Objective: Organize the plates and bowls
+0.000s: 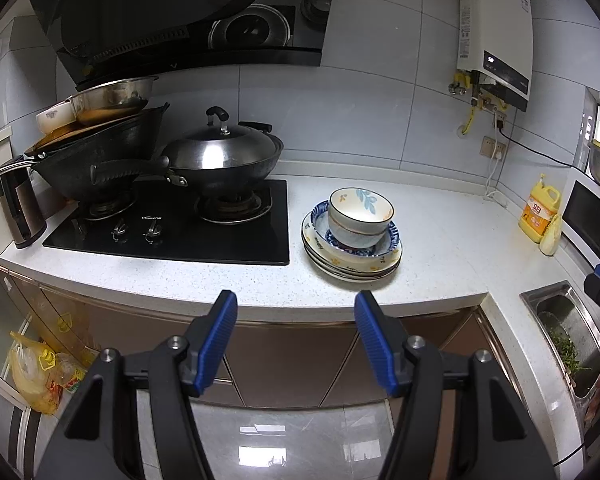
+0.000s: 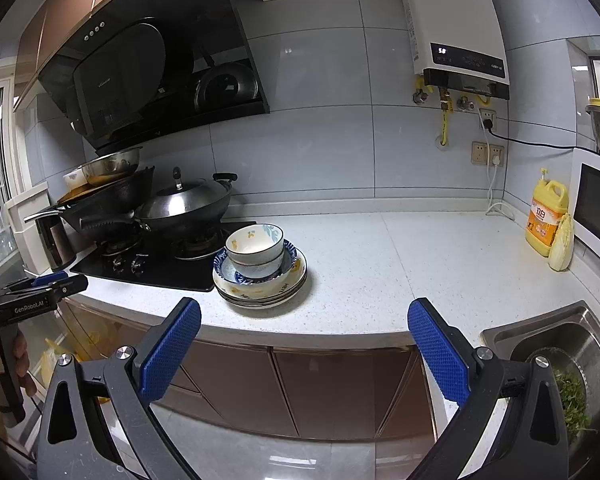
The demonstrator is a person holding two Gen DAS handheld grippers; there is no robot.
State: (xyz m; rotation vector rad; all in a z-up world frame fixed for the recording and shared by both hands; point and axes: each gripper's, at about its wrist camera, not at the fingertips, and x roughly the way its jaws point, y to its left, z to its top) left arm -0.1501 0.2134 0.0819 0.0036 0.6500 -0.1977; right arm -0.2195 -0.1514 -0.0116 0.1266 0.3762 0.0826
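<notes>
From the left wrist view, the left gripper (image 1: 296, 312) fills the lower middle of the frame, its ribbed blue fingers (image 1: 220, 336) spread wide with nothing between them. Above them, at centre right, a stack of dishes (image 1: 352, 236) sits on the speckled white bench (image 1: 440, 248), just right of the glossy black hob (image 1: 172, 232): flat cream plates with yellow motifs at the bottom, a blue-rimmed deep dish on them, and two nested glazed bowls on top, the upper one painted with blue leaves. A lidded steel wok (image 1: 224, 160) stands on the hob. At the right edge a steel sink (image 1: 568, 332) is cut off.

In the right wrist view, the right gripper (image 2: 304, 332) sits low, its dimpled blue fingers (image 2: 172, 348) wide apart and empty. The stack (image 2: 260, 268) lies at centre left, near the bench's front edge. A yellow plastic bottle (image 2: 546, 216) stands at the right. At the left edge, the other gripper is partly cut off, with a person's fingertips (image 2: 20, 356) around its handle.
</notes>
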